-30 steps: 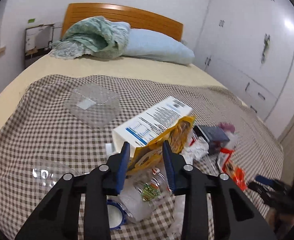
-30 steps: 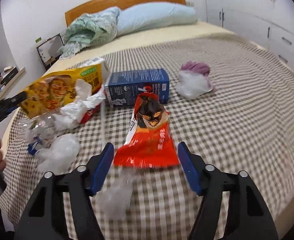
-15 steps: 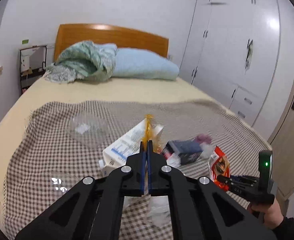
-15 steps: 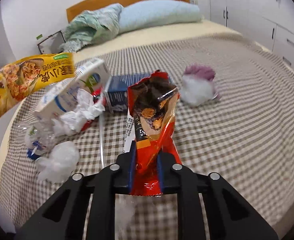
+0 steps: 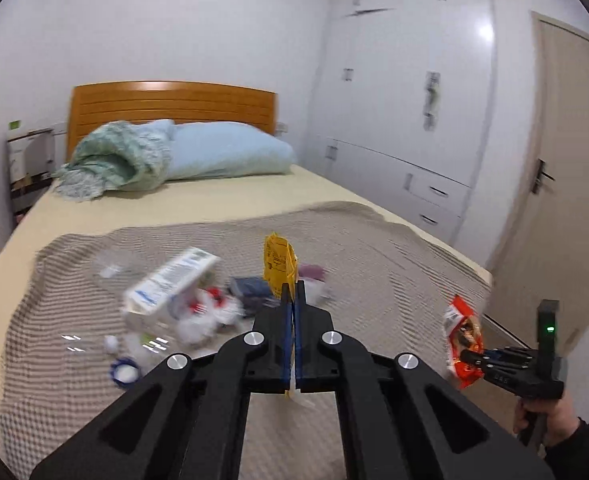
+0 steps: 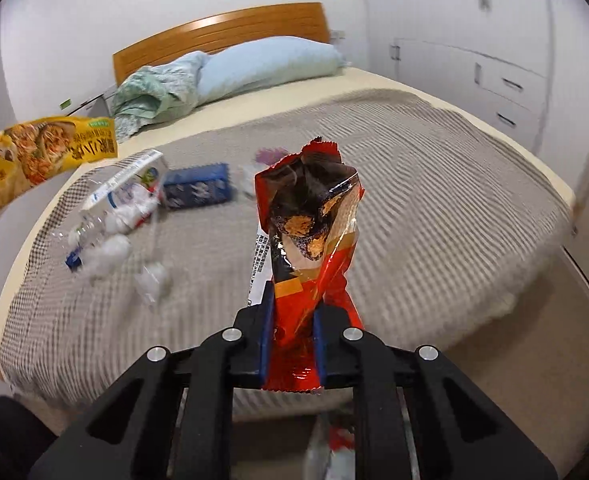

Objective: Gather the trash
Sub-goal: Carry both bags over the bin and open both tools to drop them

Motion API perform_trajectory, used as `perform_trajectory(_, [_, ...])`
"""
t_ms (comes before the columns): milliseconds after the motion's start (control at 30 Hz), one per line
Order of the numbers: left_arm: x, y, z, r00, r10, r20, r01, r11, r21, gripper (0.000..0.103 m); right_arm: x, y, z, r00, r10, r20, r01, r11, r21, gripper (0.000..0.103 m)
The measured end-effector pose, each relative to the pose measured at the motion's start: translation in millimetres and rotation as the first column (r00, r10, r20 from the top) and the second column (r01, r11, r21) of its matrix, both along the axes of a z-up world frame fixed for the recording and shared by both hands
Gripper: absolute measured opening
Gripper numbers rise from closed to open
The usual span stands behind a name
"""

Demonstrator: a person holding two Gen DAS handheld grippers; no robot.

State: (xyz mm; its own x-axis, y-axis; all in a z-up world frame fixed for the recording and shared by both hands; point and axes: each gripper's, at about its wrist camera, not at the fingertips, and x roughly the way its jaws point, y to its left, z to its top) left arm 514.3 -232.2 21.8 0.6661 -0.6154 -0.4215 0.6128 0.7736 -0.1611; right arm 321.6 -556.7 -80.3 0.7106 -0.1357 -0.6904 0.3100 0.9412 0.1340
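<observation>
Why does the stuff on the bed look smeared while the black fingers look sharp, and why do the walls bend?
Left wrist view: the white carton and checked blanket are motion-blurred; glare on the wardrobe. Right wrist view: sharp red snack bag, streaked blanket; the fisheye lens curves edges.

Two wrappers (image 6: 310, 240), two cartons (image 6: 196, 190), one pillow (image 6: 270, 64)

Yellow wrapper (image 5: 279, 262), red snack bag (image 6: 308, 240), brown-and-white checked blanket (image 6: 434, 184), pale-blue pillow (image 5: 226, 154).
</observation>
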Motion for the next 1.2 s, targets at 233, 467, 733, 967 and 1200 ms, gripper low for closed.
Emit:
perform_trajectory(233, [-82, -70, -22, 0.989, -0.135, -0.053, 0.138, 0.989, 0.058, 0.0, -88, -32, -59, 0.995, -0.041, -0.092, 0.048, 0.996, 0.075, 0.016])
perform_trajectory(467, [-143, -144, -77, 0.951, -0.261, -0.162, 0.287, 0.945, 0.159, 0.0, -127, -27, -210, 0.928, 0.031, -0.37, 0.033, 0.986, 0.165, 0.017])
perform_trajectory(733, [-174, -202, -142, 0.921, -0.287, -0.262, 0.361, 0.882, 0.304, 0.0, -116, -11, -380, 0.795, 0.122, -0.595, 0.06, 0.959, 0.277, 0.024])
perform_trajectory(967, [-195, -238, -173, 0.9, -0.317, -0.3, 0.415, 0.833, 0.365, 0.0, -107, 6, -422, 0.76, 0.192, -0.621, 0.025, 0.946, 0.324, 0.06])
perform_trajectory(1200, [-242, -237, -174, 0.903, -0.337, -0.268, 0.422, 0.815, 0.396, 0.0, -204, -73, -330, 0.885, -0.103, -0.454, 0.254, 0.924, 0.285, 0.069])
